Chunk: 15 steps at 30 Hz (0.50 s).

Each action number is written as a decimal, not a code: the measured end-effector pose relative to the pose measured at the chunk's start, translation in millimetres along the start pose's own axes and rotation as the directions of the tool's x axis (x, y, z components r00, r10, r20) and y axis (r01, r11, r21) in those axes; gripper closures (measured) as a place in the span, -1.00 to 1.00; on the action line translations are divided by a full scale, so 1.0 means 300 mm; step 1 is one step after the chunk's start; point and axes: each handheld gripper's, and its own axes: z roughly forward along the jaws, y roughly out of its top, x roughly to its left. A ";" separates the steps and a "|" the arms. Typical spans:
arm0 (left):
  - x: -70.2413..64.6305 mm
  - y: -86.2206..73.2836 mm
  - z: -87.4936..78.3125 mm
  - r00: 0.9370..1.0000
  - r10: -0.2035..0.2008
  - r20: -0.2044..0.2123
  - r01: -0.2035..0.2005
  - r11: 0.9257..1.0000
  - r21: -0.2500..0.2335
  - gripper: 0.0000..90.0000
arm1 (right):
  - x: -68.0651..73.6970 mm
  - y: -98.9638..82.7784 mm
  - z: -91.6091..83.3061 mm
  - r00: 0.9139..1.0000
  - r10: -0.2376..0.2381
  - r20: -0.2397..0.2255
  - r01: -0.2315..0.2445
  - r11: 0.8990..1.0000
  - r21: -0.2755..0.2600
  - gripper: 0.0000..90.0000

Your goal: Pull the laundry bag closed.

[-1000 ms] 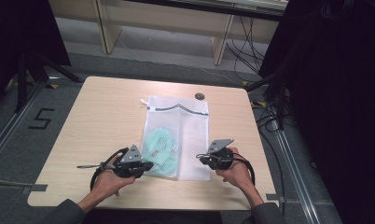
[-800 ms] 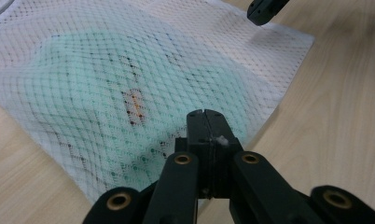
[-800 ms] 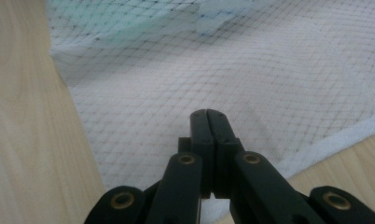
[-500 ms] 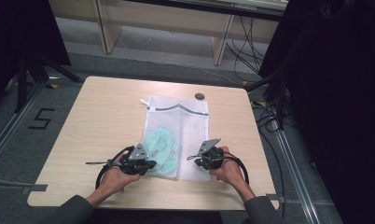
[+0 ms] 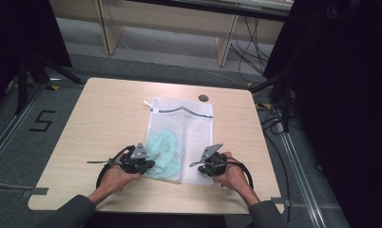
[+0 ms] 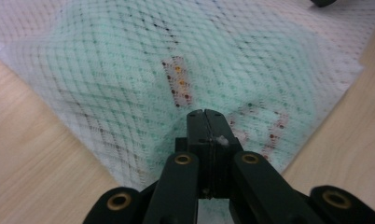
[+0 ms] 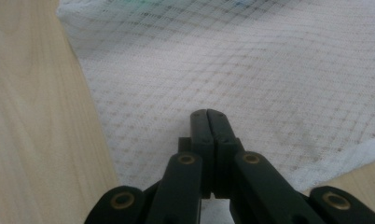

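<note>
1. The bench [image 5: 75, 137] is a pale wooden top, and a person's two forearms come in over its near edge in the high view.
2. The left hand-held gripper [image 5: 148, 165] sits at the near left corner of the white mesh laundry bag [image 5: 191, 128]. In the left gripper view its jaws are pressed together, their tips [image 6: 205, 114] low over the mesh; whether any netting is caught between them I cannot tell.
3. The mesh laundry bag lies flat near the middle of the bench, its dark zipper [image 5: 182, 109] at the far end and its near edge between the two hands.
4. Inside the bag, a mint-green garment [image 5: 163, 149] is bunched in the near left part, just beside the left hand-held gripper. In the left gripper view it shows through the netting as a green mound [image 6: 143, 74] with small red and yellow marks.
5. A small dark round object [image 5: 203, 98] rests on the bench just beyond the bag's far right corner.
6. The right hand-held gripper [image 5: 200, 165] rests at the bag's near right corner. In the right gripper view its jaws are pressed together, tips [image 7: 207, 113] over plain white mesh [image 7: 269, 70], with bare wood to one side.
</note>
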 end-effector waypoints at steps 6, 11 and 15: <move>0.044 -0.004 0.001 0.999 0.012 -0.035 -0.011 1.000 0.018 0.99 | 0.017 0.009 0.005 0.998 -0.055 -0.024 0.055 0.998 -0.008 1.00; 0.069 0.001 0.006 0.999 0.013 -0.051 -0.012 0.999 0.031 0.99 | 0.053 0.025 0.011 0.998 -0.059 -0.034 0.059 0.998 -0.004 1.00; 0.100 0.000 0.009 0.997 0.000 -0.073 0.002 1.000 0.031 0.99 | 0.074 0.036 0.014 0.996 -0.082 -0.047 0.082 0.997 0.000 1.00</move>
